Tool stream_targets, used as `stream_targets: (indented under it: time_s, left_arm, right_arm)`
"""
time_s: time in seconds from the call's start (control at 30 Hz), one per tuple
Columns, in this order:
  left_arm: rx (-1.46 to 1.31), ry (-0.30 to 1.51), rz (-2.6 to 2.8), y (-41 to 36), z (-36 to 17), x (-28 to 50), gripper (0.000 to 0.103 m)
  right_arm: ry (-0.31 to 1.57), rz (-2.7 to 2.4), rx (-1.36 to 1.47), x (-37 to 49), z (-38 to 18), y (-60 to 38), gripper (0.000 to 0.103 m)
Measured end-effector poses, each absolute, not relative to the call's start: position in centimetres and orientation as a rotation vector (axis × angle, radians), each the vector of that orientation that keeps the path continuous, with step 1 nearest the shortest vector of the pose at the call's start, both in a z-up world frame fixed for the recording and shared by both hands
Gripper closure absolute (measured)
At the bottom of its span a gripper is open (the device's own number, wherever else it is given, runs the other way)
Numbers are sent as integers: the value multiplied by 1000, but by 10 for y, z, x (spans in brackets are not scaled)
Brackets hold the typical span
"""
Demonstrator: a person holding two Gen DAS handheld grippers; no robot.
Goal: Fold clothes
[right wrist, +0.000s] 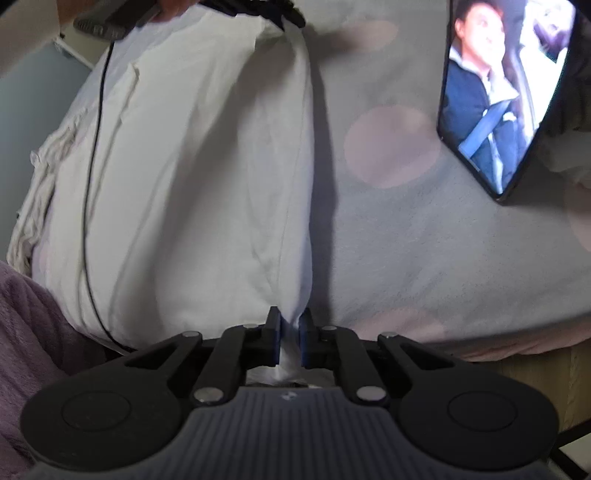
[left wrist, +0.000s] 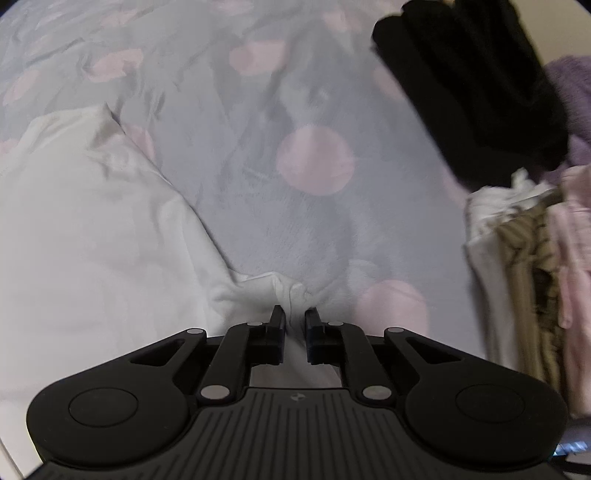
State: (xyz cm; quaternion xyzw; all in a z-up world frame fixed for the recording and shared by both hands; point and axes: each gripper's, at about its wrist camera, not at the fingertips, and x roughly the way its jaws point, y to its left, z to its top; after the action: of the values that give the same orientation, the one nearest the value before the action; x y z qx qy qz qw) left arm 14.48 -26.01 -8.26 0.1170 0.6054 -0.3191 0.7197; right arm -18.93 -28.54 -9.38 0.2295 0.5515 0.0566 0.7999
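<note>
A white garment (left wrist: 85,229) lies spread on a grey bedspread with pink dots (left wrist: 314,158). My left gripper (left wrist: 295,315) is shut on a bunched corner of the white garment, cloth pinched between its fingers. In the right wrist view the same white garment (right wrist: 192,177) stretches away along the bed. My right gripper (right wrist: 290,319) is shut on its near edge. At the top of that view the other gripper (right wrist: 110,18) holds the far end, with a black cable (right wrist: 92,184) trailing over the cloth.
A black garment (left wrist: 469,85) lies at the upper right, with a purple fuzzy item (left wrist: 569,85) beside it. A pile of folded clothes (left wrist: 528,266) sits at the right. A phone (right wrist: 502,92) playing video rests on the bedspread. Purple fleece (right wrist: 26,332) is at lower left.
</note>
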Motion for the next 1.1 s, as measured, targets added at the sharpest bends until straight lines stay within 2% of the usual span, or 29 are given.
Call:
stream_targets:
  time_s: [0.2, 0.4, 0.67, 0.93, 1.03, 1.1]
  left_arm:
    - [149, 1323, -785, -217, -42, 158, 95]
    - [15, 1308, -842, -169, -25, 180, 95]
    - [-96, 1304, -838, -88, -58, 198, 96]
    - [-104, 1290, -869, -56, -95, 207, 96]
    - [-108, 1273, -862, -46, -100, 207, 91]
    - [-96, 1252, -854, -39, -99, 204, 85]
  right_arm:
    - [1136, 180, 468, -191, -60, -255, 93]
    - [1124, 278, 407, -180, -34, -210, 93]
    - [1198, 382, 333, -159, -42, -157, 93]
    - [1310, 401, 228, -138, -71, -121, 93]
    - [1332, 421, 191, -134, -78, -110, 84]
    - [1330, 442, 189, -134, -75, -106, 68]
